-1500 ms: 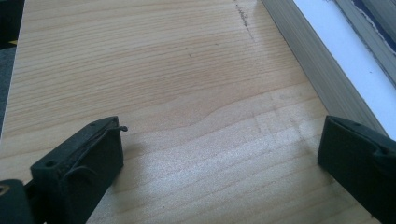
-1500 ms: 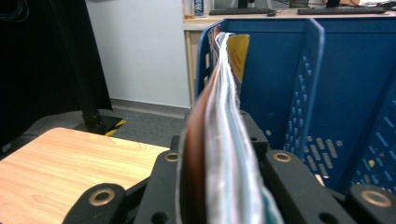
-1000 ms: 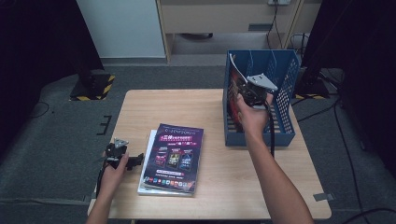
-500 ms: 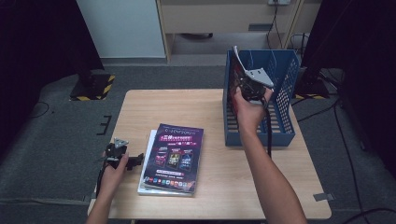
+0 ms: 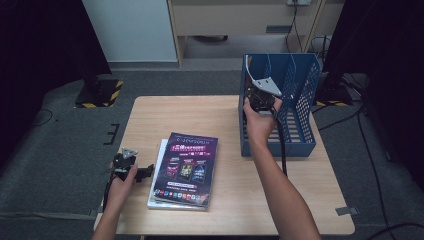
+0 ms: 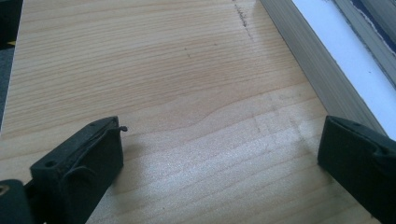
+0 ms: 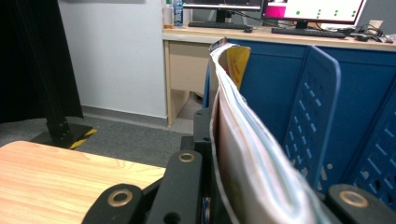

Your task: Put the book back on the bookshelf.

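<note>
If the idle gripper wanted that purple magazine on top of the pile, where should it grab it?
Probably by its left long edge, coming in level from the left. The purple magazine lies flat on the stack, so only its thin edges can be pinched, and the left gripper sits open beside that edge. It likely needs to lift the edge first.

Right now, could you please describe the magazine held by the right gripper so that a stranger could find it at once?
Start at the blue mesh file rack on the far right of the wooden table. At its left compartment, the right gripper is shut on a thin magazine that stands on edge. Unlike the purple-covered magazine lying flat on the stack near the left gripper, this one is upright and bends.
</note>
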`<state>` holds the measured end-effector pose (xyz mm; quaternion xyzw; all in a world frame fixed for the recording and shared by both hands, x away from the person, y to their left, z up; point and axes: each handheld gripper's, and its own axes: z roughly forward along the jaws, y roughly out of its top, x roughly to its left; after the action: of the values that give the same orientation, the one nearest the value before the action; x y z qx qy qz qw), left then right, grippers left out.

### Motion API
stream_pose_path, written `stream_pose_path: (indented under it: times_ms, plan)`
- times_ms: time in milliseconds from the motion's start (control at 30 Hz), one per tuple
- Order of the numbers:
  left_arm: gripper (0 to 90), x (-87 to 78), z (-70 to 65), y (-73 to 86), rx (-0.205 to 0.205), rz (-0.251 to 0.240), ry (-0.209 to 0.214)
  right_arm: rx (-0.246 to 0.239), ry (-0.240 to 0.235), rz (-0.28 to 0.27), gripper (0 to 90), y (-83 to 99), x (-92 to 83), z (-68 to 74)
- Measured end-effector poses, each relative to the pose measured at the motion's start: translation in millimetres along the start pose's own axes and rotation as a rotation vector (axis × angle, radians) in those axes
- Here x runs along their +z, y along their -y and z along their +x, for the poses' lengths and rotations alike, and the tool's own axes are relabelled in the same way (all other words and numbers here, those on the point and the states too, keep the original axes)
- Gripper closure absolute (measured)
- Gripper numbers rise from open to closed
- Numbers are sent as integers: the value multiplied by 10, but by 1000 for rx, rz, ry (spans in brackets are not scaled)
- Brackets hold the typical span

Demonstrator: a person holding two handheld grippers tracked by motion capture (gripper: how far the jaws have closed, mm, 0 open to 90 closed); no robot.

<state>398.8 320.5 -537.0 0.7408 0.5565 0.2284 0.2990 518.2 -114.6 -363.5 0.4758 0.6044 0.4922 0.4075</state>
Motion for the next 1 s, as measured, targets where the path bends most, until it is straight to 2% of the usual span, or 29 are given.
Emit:
stream_pose_path:
  times_ms: [100,533,733,833,867,900,1000]
  plan:
    - [0,-1,1,0,2,2,0,20,-11,3,863,46,4,-5]
    - [0,0,-3,-1,2,1,0,28,-49,8,814,53,-9,-31]
    - [0,0,-4,-1,2,1,0,33,-71,2,723,31,-35,-28]
    - [0,0,-4,-1,2,1,0,53,-76,9,590,22,-49,-35]
    - [0,0,-4,-1,2,1,0,53,-76,9,590,22,-49,-35]
    - [0,0,-4,-1,2,1,0,60,-83,16,524,15,-65,-36]
    - [0,0,-3,-1,2,1,0,55,-95,18,463,0,-105,-28]
